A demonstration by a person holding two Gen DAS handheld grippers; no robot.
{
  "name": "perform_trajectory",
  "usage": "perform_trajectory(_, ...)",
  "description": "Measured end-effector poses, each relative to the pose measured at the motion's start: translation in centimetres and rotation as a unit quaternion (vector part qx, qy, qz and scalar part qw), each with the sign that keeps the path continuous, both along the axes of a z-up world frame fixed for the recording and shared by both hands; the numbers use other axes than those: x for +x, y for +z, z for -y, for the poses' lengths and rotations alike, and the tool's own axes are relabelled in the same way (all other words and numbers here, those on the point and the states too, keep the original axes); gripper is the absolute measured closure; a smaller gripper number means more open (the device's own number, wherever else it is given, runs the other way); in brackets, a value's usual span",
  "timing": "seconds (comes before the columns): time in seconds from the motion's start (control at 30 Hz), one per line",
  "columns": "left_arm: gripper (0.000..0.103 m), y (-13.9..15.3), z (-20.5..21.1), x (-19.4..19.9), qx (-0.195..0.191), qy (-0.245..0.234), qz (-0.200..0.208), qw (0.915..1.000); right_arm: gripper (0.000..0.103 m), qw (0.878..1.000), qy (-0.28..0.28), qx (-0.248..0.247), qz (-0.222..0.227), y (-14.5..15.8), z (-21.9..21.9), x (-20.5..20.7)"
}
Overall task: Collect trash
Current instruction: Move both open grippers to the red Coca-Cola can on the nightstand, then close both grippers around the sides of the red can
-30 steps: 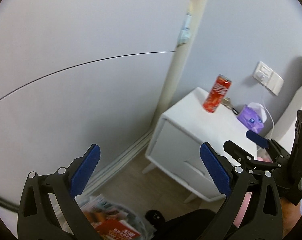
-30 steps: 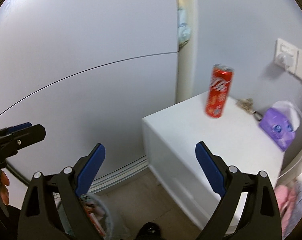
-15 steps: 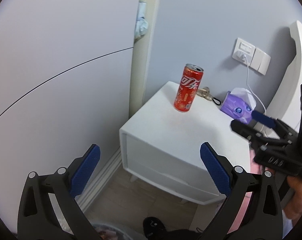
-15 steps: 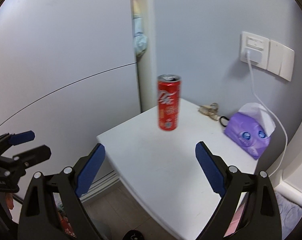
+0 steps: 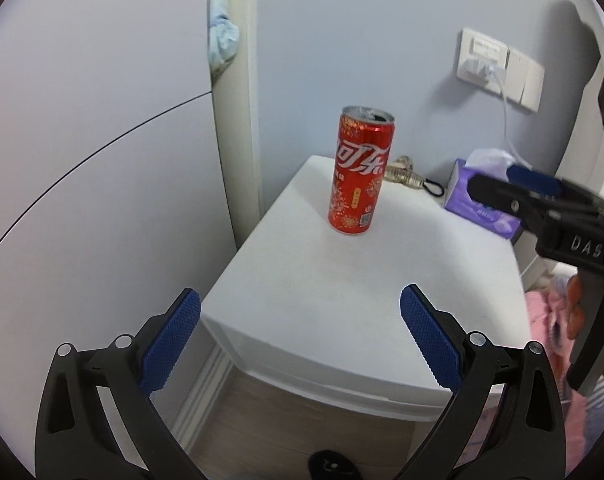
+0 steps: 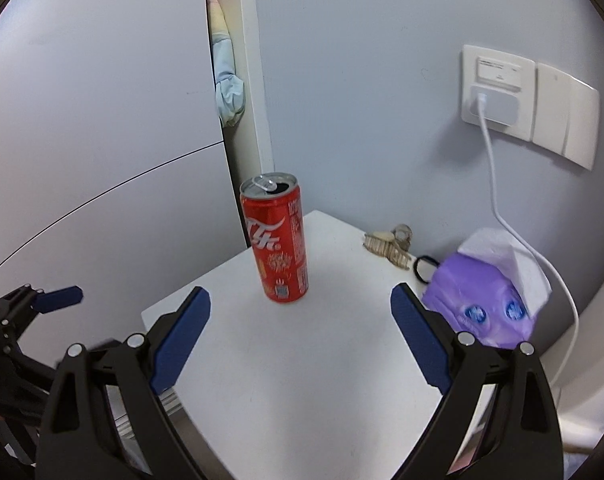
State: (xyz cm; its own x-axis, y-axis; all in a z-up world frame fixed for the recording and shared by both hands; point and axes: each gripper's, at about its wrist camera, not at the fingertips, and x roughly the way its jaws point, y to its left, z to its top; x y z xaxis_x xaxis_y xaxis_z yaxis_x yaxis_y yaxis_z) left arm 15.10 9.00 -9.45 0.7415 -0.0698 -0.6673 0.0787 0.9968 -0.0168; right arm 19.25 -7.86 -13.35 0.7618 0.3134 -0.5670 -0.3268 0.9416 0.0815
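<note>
Right hand-held gripper (image 6: 300,310), jaws wide, frames the opened can (image 6: 277,240) standing at frame centre on the desk (image 6: 302,368), seemingly lined up to grasp it; left hand-held gripper (image 5: 300,320), equally wide, hangs lower in frame.

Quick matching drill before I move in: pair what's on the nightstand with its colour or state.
Things:
1. soda can
2. tissue pack
3. hair claw clip
4. right gripper

States:
a. purple, white sheet sticking out
b. jaws wide apart, empty
c. red, upright, tab popped
d. beige, lying near the wall

Pairs: 1-c, 2-a, 3-d, 4-b
</note>
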Motion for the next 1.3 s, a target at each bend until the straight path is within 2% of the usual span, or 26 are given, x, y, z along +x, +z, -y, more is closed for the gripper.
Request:
perform_trajectory(0.2,0.006,-1.8,0.5,3.0,-0.010,-0.017,-0.001,0.9998,0.014,1.000,-0.003,0.003,-0.007,-1.4,-0.2,2.7)
perform_trajectory(0.27,0.006,-2.3,0.9,3.7,-0.006,-0.028,0.012,0.9995,0.014,1.000,-0.003,0.004,-0.009,-1.8,-0.2,3.5)
perform_trajectory(0.43,0.006,-3.3,1.7,5.4,-0.013,-0.061,0.012,0.9980,0.014,1.000,0.011,-0.004,0.000,-2.6,-0.4,5.0)
perform_trajectory(0.67,0.006,-3.8,3.4,7.6,-0.014,-0.099,0.013,0.9949,0.014,1.000,0.021,0.010,-0.006,-3.0,-1.0,6.9)
perform_trajectory(0.93,0.006,-4.1,4.4,10.2,-0.028,-0.112,0.018,0.9931,0.014,0.999,0.032,0.008,-0.012,-2.6,-1.7,8.4)
perform_trajectory(1.3,0.007,-3.7,5.7,12.7,-0.022,-0.149,0.041,0.9877,0.015,0.997,0.069,0.017,-0.024,-3.4,-2.8,10.5)
